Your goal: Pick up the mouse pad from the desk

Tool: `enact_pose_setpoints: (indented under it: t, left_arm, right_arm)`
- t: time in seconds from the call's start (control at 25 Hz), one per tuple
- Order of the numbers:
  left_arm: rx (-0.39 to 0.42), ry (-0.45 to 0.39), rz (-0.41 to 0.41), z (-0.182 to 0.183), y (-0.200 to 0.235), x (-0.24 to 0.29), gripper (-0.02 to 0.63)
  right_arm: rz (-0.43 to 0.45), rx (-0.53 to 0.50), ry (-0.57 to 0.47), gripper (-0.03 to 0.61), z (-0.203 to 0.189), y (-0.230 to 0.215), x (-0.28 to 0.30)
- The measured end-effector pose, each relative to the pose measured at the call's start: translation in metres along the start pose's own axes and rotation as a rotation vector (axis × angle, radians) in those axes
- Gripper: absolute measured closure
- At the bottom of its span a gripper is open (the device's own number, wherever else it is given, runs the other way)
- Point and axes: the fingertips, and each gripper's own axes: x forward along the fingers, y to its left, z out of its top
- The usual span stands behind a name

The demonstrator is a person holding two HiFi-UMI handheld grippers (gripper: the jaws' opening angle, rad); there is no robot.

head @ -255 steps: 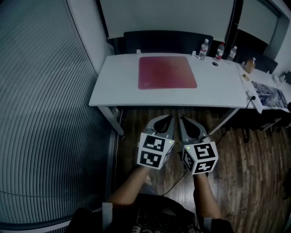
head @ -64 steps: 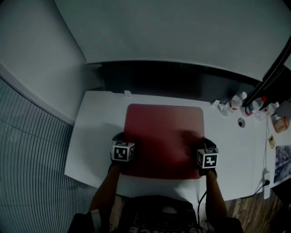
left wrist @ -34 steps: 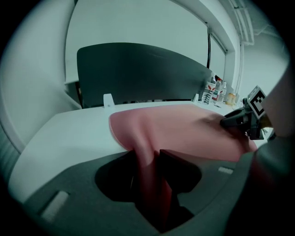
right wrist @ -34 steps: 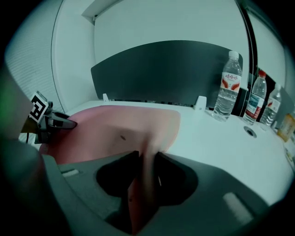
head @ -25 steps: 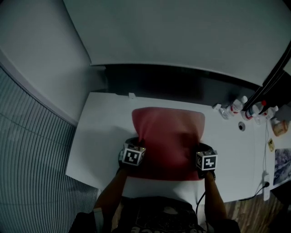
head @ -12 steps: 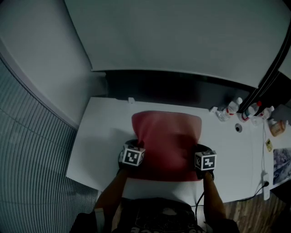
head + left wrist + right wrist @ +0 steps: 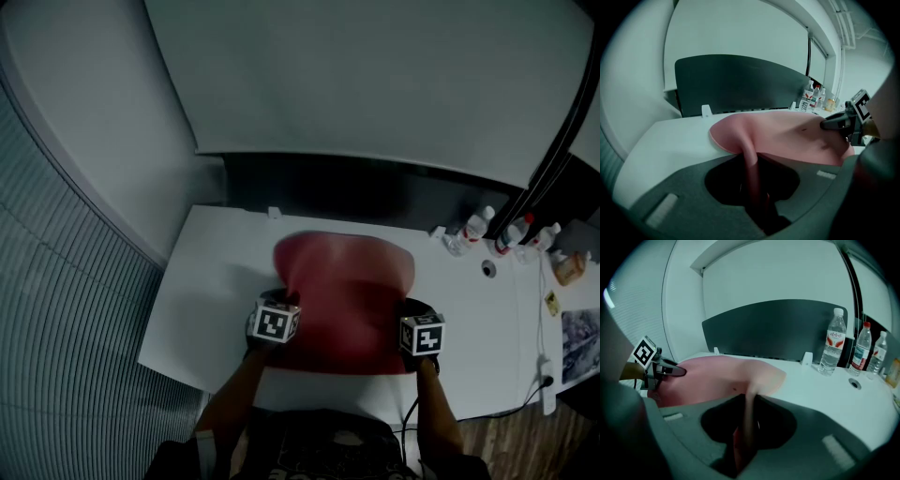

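Both my left gripper and right gripper pinch the red mouse pad's side edges so it lifts evenly off the white desk.

Office, white desk, dark partition panel, water bottles

Both forearms bare, stretched forward from the body. Left gripper and right gripper side by side, well apart, both tipped downward. Each pair of jaws pinched onto the mouse pad (one per side edge).
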Motion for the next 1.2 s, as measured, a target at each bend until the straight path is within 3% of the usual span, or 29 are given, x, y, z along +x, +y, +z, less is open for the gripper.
enact_pose_setpoints:
  t: [0.6, 1.2]
  left_arm:
    - [0.001, -0.054, 0.003, 0.022, -0.004, -0.032, 0.54]
    - [0.025, -0.237, 0.018, 0.083, -0.011, -0.071, 0.538]
  right_arm:
    - [-0.02, -0.029, -0.074, 0.502, 0.029, 0.016, -0.024]
    - [-0.058, -0.03, -0.248, 0.5, 0.085, 0.017, -0.064]
